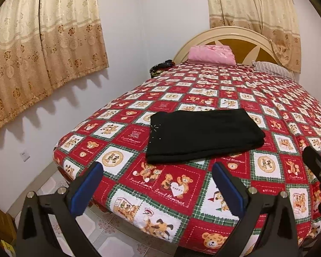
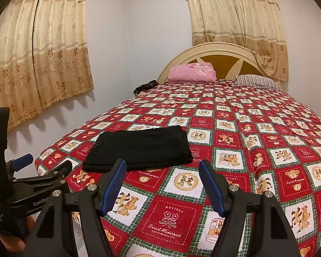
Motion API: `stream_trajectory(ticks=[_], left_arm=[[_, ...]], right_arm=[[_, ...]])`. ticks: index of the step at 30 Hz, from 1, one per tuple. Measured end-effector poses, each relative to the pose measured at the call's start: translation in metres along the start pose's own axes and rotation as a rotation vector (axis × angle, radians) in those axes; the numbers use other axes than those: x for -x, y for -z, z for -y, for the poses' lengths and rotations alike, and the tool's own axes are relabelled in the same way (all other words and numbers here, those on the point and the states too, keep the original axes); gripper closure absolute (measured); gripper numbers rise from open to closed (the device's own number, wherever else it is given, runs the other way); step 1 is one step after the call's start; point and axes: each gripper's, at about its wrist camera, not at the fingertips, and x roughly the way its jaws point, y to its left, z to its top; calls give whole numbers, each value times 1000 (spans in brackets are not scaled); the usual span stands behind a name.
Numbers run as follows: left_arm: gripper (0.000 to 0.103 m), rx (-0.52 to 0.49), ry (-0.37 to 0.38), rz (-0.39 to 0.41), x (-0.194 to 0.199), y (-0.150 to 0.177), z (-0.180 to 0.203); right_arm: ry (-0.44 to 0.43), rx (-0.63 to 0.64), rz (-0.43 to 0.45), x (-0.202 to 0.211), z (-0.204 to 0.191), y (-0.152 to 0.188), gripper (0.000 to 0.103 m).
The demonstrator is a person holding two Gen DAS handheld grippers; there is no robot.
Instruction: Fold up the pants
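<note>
The black pants lie folded into a flat rectangle on the red teddy-bear bedspread, near the foot of the bed. They also show in the right wrist view. My left gripper is open and empty, held back from the pants over the bed's foot edge. My right gripper is open and empty, just short of the pants' near right corner. The left gripper also shows at the left of the right wrist view, and the right gripper's finger at the right edge of the left wrist view.
A folded pink blanket and a striped pillow lie by the cream headboard. A dark patterned cloth sits at the bed's far left corner. Gold curtains hang on the white walls. Tiled floor runs left of the bed.
</note>
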Motion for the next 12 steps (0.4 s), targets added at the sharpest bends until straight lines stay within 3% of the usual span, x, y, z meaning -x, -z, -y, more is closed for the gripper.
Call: stream_trajectory(ticks=[12], left_arm=[[0,-16,35,-13,-1,0,6]], right_arm=[[-2,-4,-1,0,1,1,32]])
